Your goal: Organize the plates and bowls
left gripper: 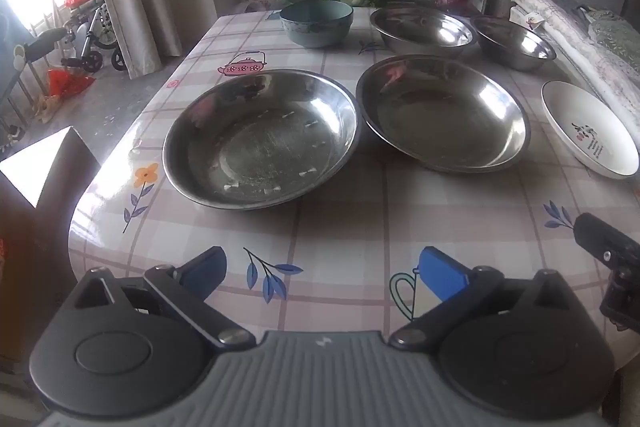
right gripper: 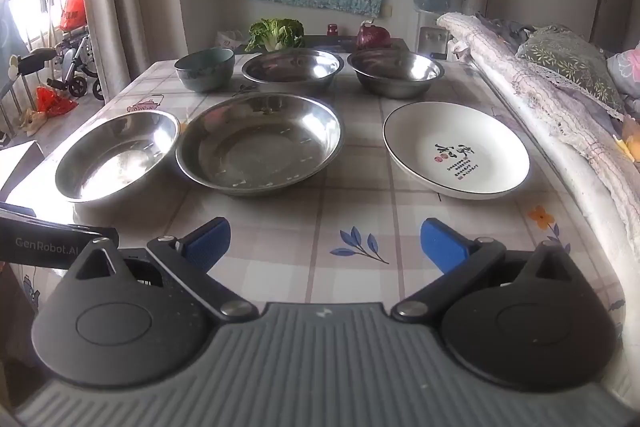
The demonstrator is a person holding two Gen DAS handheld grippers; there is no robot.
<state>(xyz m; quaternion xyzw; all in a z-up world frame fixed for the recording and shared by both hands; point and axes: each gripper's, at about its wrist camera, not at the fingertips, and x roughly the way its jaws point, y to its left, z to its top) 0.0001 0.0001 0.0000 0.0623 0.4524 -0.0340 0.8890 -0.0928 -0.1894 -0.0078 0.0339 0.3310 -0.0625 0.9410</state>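
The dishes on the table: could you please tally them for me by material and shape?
Shallow steel pans: 2
Deeper steel bowls: 2
Teal ceramic bowl: 1
White ceramic plate: 1
Total: 6

Both views are taken from low over the near edge of the table [left gripper: 340, 211], faced across it toward the far wall, with the dishes kept at middle distance. The left wrist view is set further left (the window and floor are taken in), the right wrist view further right, along the bedding. The two steel plates [left gripper: 260, 139] [right gripper: 260, 143] and the back row of bowls [left gripper: 424, 31] [right gripper: 292, 67] are shared.
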